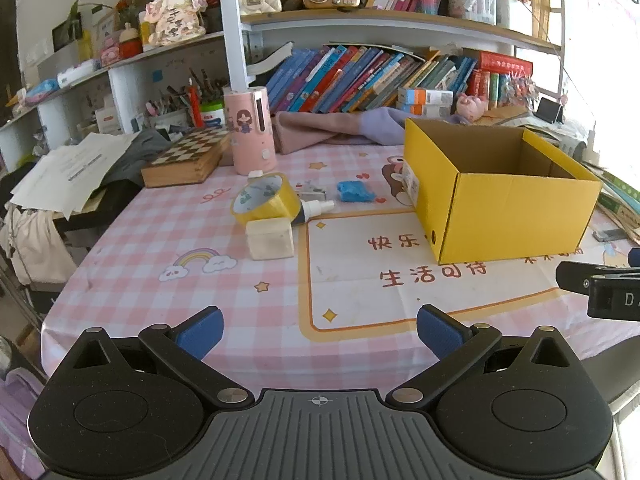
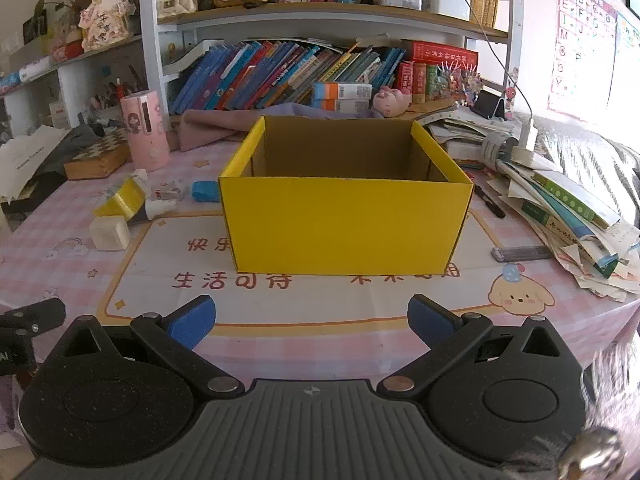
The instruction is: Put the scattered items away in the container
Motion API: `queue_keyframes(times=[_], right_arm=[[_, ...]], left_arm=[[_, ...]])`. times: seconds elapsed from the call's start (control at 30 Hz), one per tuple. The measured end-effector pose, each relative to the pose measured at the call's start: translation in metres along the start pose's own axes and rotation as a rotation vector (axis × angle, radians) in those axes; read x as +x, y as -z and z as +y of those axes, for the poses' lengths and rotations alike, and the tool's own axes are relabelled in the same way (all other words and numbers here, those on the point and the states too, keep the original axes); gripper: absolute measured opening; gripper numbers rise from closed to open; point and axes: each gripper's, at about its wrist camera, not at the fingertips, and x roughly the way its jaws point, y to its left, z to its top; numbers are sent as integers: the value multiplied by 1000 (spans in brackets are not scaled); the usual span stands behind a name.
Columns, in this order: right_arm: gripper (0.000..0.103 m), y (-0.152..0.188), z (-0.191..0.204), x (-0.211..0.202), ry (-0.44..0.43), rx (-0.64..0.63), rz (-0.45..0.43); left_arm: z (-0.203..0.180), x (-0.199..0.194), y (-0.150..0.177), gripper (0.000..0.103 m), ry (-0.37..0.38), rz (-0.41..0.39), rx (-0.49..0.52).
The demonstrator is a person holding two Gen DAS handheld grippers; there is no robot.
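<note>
An open yellow cardboard box (image 1: 508,216) (image 2: 344,224) stands on the pink checked tablecloth; what shows of its inside is bare. Left of it lie a yellow tape roll (image 1: 266,200) (image 2: 120,200), a cream block (image 1: 270,238) (image 2: 110,232), a small white-capped bottle (image 1: 314,211) (image 2: 160,207), a blue crumpled item (image 1: 355,192) (image 2: 205,191) and a small grey clip-like piece (image 1: 314,190). My left gripper (image 1: 320,334) hangs open over the near table edge, well short of these items. My right gripper (image 2: 311,322) is open too, in front of the box, nothing between its fingers.
A pink cylinder (image 1: 250,132), a chessboard box (image 1: 186,158) and folded cloth (image 1: 332,128) sit behind the items. Papers and books (image 2: 568,208) pile up at the right, with a black pen (image 2: 490,202) and a grey flat bar (image 2: 520,254). Bookshelves line the back.
</note>
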Motion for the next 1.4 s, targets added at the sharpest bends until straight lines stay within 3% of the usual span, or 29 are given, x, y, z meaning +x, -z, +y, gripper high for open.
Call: queue_keyframes(times=[1.4], right_arm=[[103, 2, 2, -5, -45, 5, 16]], left_arm=[[-1, -2, 4, 103, 5, 3, 2]])
